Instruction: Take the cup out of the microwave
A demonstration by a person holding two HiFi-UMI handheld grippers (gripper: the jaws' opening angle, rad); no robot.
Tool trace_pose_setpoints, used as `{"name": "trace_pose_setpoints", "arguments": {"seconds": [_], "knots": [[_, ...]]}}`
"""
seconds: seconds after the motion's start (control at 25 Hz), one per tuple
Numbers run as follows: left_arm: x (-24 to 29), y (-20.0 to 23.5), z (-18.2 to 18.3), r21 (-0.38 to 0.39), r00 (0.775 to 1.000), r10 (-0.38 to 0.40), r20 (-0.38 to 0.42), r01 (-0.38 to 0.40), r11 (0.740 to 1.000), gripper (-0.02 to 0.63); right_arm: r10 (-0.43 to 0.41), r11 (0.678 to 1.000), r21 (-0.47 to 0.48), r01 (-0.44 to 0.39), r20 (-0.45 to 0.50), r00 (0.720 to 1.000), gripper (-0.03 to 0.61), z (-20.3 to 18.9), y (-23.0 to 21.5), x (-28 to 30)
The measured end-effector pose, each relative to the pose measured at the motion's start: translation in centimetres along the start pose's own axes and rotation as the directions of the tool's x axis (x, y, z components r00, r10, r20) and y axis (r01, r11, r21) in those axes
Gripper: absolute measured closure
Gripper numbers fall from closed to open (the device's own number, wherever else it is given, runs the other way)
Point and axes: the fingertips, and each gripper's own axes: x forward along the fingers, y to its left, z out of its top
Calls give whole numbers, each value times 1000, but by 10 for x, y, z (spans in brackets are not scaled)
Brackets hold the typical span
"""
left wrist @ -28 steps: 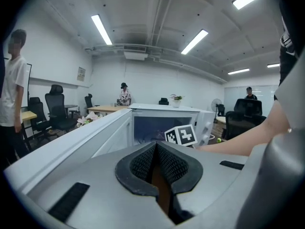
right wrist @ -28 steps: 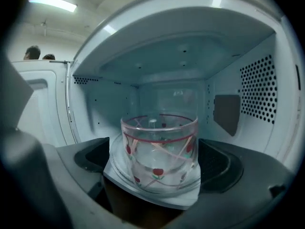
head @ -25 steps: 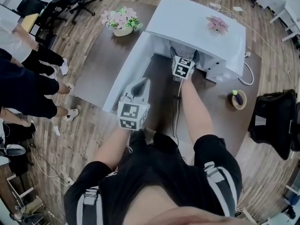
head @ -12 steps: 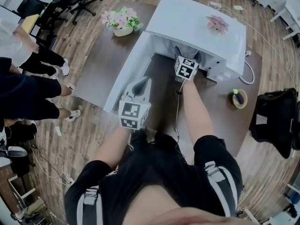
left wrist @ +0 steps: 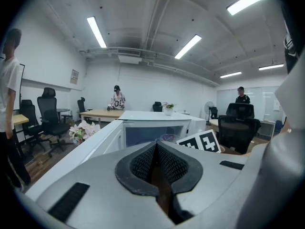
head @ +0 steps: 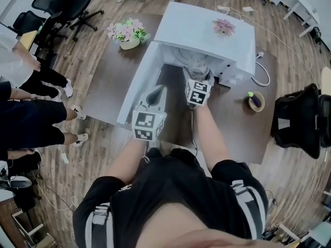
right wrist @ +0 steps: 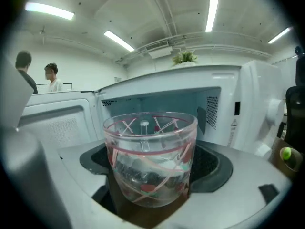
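A clear glass cup [right wrist: 150,147] with pink and red stripes sits between the pads of my right gripper [right wrist: 150,168], which is shut on it. In the head view the cup [head: 197,65] is just in front of the open mouth of the white microwave [head: 207,27], with the right gripper [head: 198,74] behind it. The microwave door [head: 138,81] hangs open to the left. My left gripper [head: 155,93] hovers beside that door, its pads [left wrist: 143,163] pressed together on nothing. The microwave cavity [right wrist: 167,106] shows empty behind the cup.
A pot of flowers [head: 126,32] stands on the brown table [head: 103,81] left of the microwave. A small bowl [head: 255,101] and a white cable [head: 264,76] lie to its right. A pink flower [head: 223,26] tops the microwave. People stand at left [head: 26,112]; a black chair [head: 302,120] is at right.
My right gripper has drawn back out of the microwave toward the person, bringing the cup with it. The left gripper has risen slightly beside the door.
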Motion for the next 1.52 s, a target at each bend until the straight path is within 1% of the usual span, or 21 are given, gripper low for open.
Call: {"name": "trace_pose_setpoints", "arguments": {"seconds": [0.2, 0.44, 0.6, 0.8, 0.96, 1.12, 1.52], "knots": [[-8, -3, 14, 5, 999, -34, 28, 34, 999, 612, 5, 1000, 8, -5, 37, 999, 104, 21, 11, -52], [-17, -6, 33, 22, 994, -75, 75, 74, 997, 612, 35, 999, 34, -39, 126, 991, 104, 65, 29, -111], [-22, -11, 46, 28, 988, -112, 105, 110, 994, 612, 13, 998, 51, -24, 210, 978, 104, 103, 31, -142], [-22, -19, 54, 39, 978, -161, 132, 157, 987, 612, -39, 999, 32, 31, 271, 962, 104, 132, 27, -167], [-24, -26, 60, 49, 970, -191, 148, 186, 981, 612, -72, 997, 31, 66, 279, 958, 104, 140, 24, -180], [-25, -28, 64, 54, 967, -203, 156, 197, 979, 612, -102, 995, 27, 98, 275, 956, 104, 141, 20, -189], [-27, -25, 69, 53, 965, -201, 166, 195, 979, 612, -121, 992, 53, 110, 273, 954, 104, 135, 17, -196]]}}
